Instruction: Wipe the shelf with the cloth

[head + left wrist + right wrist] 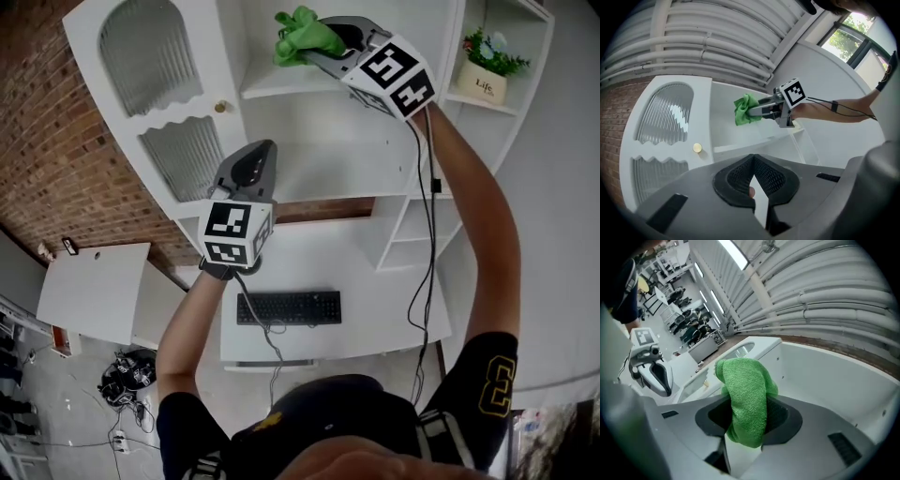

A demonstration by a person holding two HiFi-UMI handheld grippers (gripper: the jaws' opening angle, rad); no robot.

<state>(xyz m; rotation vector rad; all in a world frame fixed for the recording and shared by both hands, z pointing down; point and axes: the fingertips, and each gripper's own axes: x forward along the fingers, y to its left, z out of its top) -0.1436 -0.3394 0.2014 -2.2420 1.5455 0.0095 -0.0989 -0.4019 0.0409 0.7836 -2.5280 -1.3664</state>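
Observation:
A green cloth (302, 36) is bunched between the jaws of my right gripper (323, 47), which is shut on it. This gripper is raised into the top compartment of the white shelf unit, above the upper shelf board (281, 86); I cannot tell whether the cloth touches the board. In the right gripper view the cloth (747, 394) droops over the jaws of my right gripper (747, 427). My left gripper (265, 150) is lower and to the left, shut and holding nothing, pointing at the unit. The left gripper view shows its jaws (753, 159) meeting, with the cloth (745, 110) beyond.
A cabinet door (155, 56) with ribbed glass and a brass knob (220, 107) is left of the compartment. A potted plant (486, 75) stands on a right side shelf. Below lie a white desk (375, 309) and a black keyboard (289, 307).

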